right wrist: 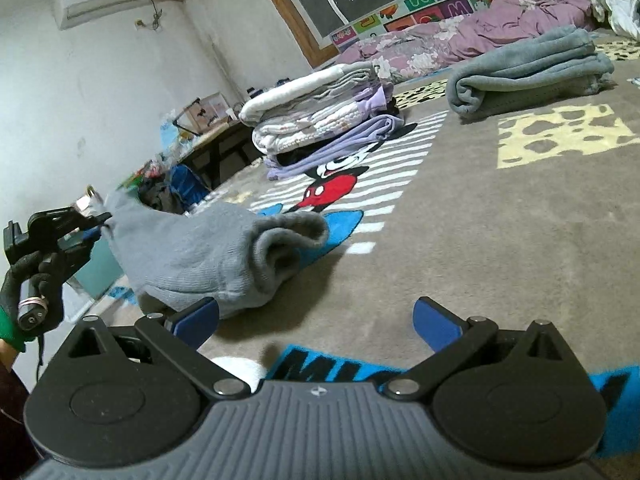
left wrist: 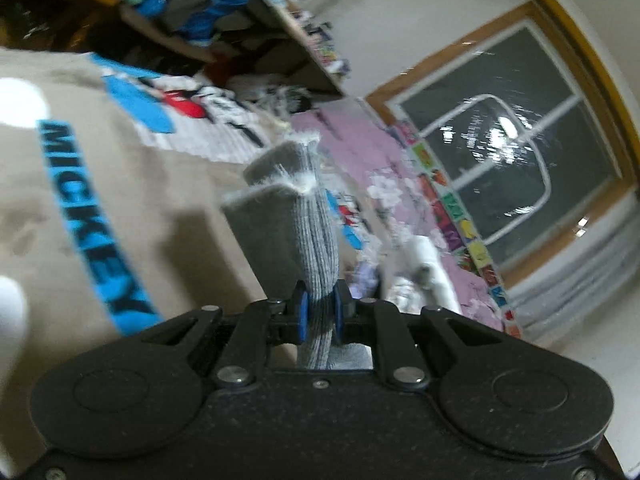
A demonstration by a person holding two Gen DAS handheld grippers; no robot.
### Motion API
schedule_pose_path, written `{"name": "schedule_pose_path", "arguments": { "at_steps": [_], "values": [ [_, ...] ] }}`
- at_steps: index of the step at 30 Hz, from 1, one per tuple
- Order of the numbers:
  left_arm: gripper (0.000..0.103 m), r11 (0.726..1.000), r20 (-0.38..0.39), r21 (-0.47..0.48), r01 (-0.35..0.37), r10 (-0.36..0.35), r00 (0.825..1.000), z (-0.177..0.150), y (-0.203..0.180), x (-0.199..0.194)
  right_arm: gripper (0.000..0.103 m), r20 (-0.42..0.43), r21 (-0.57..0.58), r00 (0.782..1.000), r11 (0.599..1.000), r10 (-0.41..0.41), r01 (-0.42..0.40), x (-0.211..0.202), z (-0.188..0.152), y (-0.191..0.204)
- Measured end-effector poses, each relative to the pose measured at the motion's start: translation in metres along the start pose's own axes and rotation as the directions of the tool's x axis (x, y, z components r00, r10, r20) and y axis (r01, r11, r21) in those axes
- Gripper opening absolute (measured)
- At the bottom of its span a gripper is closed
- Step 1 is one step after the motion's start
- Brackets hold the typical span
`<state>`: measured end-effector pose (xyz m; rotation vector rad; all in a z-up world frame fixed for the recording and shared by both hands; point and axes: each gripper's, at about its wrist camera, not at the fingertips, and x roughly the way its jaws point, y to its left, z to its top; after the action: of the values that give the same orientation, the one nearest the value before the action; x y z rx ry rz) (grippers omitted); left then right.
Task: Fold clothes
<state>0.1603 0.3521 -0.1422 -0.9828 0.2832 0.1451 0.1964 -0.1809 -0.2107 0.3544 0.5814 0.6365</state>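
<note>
My left gripper (left wrist: 320,314) is shut on a grey knit garment (left wrist: 304,208), pinched between its blue pads and lifted off the rug. In the right wrist view the same grey garment (right wrist: 208,252) hangs from the left gripper (right wrist: 94,226) at the far left, its folded lower end resting on the Mickey rug (right wrist: 460,240). My right gripper (right wrist: 316,320) is open and empty, low over the rug, just right of the garment.
A stack of folded clothes (right wrist: 316,120) sits on the rug behind the garment. A folded grey blanket (right wrist: 528,72) lies at the right. A purple quilt (right wrist: 480,28) lies along the window wall. A low table (right wrist: 216,140) and clutter stand at the left.
</note>
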Motion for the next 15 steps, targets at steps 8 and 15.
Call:
{"name": "schedule_pose_path", "arguments": {
  "at_steps": [8, 15],
  "values": [
    [0.054, 0.979, -0.054, -0.141, -0.146, 0.14, 0.989, 0.008, 0.041, -0.007, 0.103, -0.026, 0.176, 0.997, 0.981, -0.079, 0.083, -0.008, 0.006, 0.009],
    [0.067, 0.97, -0.05, -0.199, -0.142, 0.135, 0.99, 0.011, 0.052, -0.027, 0.103, 0.045, 0.573, 0.999, 0.82, -0.019, -0.01, -0.007, -0.001, 0.01]
  ]
}}
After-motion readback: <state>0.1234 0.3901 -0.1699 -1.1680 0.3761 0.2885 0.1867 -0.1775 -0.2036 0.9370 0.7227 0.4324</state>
